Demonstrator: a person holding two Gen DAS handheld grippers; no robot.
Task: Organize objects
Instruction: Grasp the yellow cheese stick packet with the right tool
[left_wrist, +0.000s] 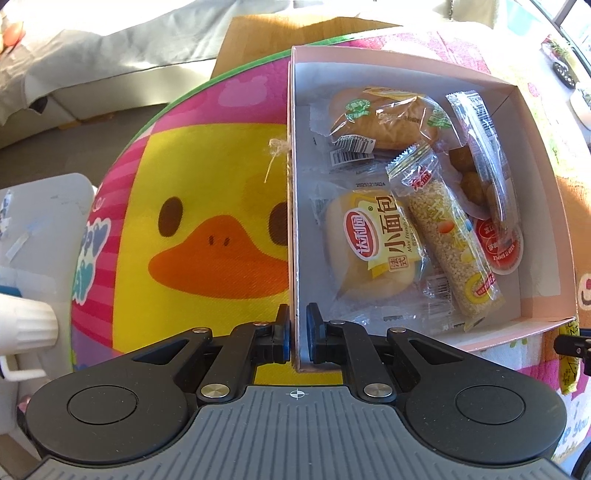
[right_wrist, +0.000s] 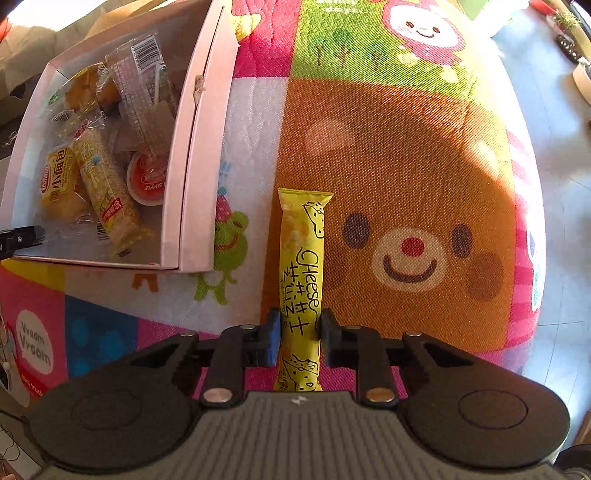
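Left gripper (left_wrist: 295, 332) clamping on the near wall of one pink box (left_wrist: 402, 62). Right gripper (right_wrist: 297, 338) closing on one yellow cheese stick (right_wrist: 301, 273), lying on the mat (right_wrist: 399, 147) just right of the box, pads touching both its sides. Sitting inside the box: two bread packs (left_wrist: 369, 243), one sesame bar (left_wrist: 447, 236), one round red-lidded cup (left_wrist: 498, 243), one clear pack of brown balls (left_wrist: 476, 147). Resting under everything, one cartoon mat with duck and bear faces. Showing beyond: cardboard (left_wrist: 280, 33) and pale floor.
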